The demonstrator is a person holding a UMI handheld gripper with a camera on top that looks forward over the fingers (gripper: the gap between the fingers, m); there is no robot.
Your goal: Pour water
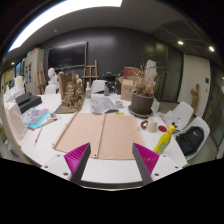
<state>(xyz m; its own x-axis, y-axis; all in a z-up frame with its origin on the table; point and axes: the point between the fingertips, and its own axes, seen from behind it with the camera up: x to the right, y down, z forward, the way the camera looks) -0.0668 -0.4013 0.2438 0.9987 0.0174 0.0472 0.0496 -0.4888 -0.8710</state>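
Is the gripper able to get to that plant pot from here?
Probably yes. The gripper is open and empty above the tan mat, and the plant pot stands beyond it with nothing tall between them.

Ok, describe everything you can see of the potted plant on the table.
The potted plant stands upright on the white table, beyond the tool and off to its right. A dark, rounded pot holds pale, dry-looking stems that rise straight above it. It rests on the tabletop among small clutter; whether anything touches it is unclear. The tool's open fingers are well short of it.
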